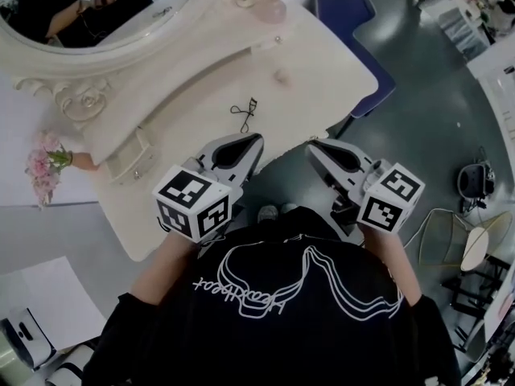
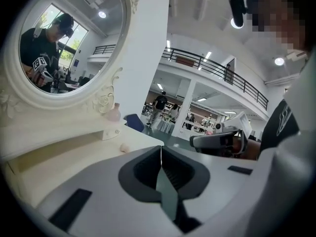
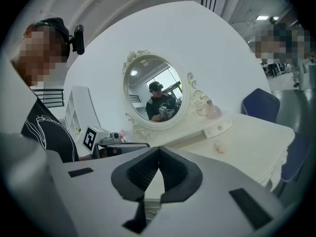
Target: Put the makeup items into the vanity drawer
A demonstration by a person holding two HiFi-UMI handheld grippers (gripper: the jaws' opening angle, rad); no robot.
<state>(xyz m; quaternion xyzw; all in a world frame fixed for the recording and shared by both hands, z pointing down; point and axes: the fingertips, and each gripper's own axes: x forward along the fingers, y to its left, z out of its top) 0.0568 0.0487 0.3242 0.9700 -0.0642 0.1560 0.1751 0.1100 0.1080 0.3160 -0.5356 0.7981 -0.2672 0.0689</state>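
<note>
A black eyelash curler (image 1: 244, 115) lies on the cream vanity top (image 1: 322, 79). A small pink round item (image 1: 280, 76) (image 2: 124, 147) (image 3: 220, 147) sits farther back, and a pink bottle (image 1: 276, 8) (image 2: 114, 112) (image 3: 213, 110) stands on the shelf by the oval mirror (image 1: 96, 14) (image 3: 154, 92). A small knobbed drawer (image 1: 269, 43) (image 3: 218, 129) is set into that shelf. My left gripper (image 1: 256, 141) (image 2: 161, 149) and right gripper (image 1: 314, 145) (image 3: 158, 149) hover side by side at the table's front edge, both shut and empty.
A blue chair (image 1: 346, 6) (image 3: 260, 105) stands at the table's right end. A front drawer (image 1: 129, 161) sits in the vanity's left side, with pink flowers (image 1: 44, 163) beyond it. Cases and a stool (image 1: 475, 248) stand on the grey floor at right.
</note>
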